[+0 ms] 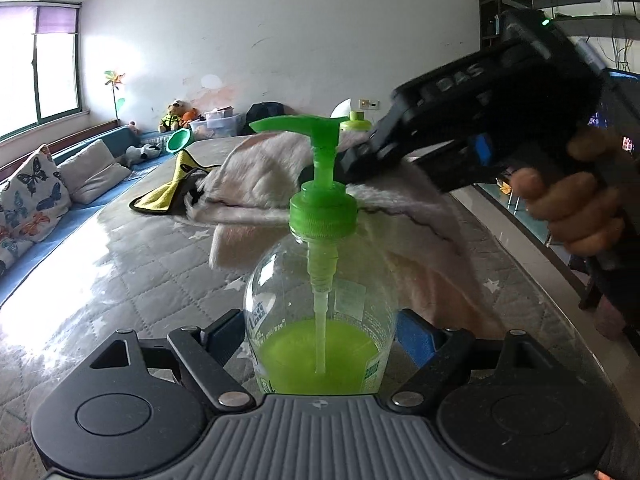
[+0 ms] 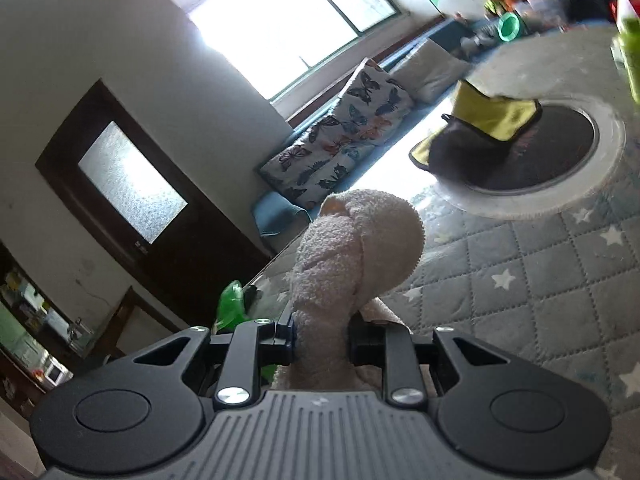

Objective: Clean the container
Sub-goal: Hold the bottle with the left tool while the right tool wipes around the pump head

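left gripper [image 1: 320, 340] clamps clear bottle [image 1: 320, 300], green liquid | right gripper [image 2: 322, 344] pinches towel [image 2: 352, 256]

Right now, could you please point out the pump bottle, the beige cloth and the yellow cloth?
pump bottle [image 1: 322, 212]: left wrist view, on its green screw collar.
beige cloth [image 2: 352, 248]: right wrist view, on the bunched fold above the jaws.
yellow cloth [image 1: 176, 188]: left wrist view, on its yellow face.

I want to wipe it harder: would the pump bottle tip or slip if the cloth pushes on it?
Probably stable while the left gripper clamps the pump bottle. Its low liquid suggests it is light. Clear smooth walls may slip. The cloth looks floppy.
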{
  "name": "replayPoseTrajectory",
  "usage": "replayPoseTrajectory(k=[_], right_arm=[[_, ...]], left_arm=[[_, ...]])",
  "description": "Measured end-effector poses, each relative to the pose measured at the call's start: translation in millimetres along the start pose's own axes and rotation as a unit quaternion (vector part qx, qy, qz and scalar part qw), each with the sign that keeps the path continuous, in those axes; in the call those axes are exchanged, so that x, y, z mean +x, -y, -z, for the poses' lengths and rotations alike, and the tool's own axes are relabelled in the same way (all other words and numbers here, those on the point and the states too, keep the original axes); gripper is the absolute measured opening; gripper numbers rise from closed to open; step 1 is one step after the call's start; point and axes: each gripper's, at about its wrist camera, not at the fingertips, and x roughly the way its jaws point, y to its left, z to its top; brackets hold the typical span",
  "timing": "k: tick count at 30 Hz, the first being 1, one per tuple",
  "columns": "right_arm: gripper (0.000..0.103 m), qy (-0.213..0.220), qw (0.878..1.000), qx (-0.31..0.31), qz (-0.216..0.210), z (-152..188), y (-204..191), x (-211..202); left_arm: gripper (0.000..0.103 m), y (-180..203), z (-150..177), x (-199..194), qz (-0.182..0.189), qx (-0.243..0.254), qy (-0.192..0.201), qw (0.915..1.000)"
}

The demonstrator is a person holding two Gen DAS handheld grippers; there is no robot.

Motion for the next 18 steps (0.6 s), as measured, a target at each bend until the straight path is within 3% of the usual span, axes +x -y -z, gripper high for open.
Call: replayPoseTrajectory(k=[9, 18], right_arm=[[0.022, -0.015, 0.999, 0.042, 0.016, 9, 31, 23], [0.022, -0.031, 0.996, 0.039, 0.068, 32, 45, 20]], left_arm=[[0.086, -4, 3, 1, 0.002, -0.010, 0.002, 0.9999], [0.087, -3, 1, 1, -0.003, -0.019, -0.004, 0.9998]])
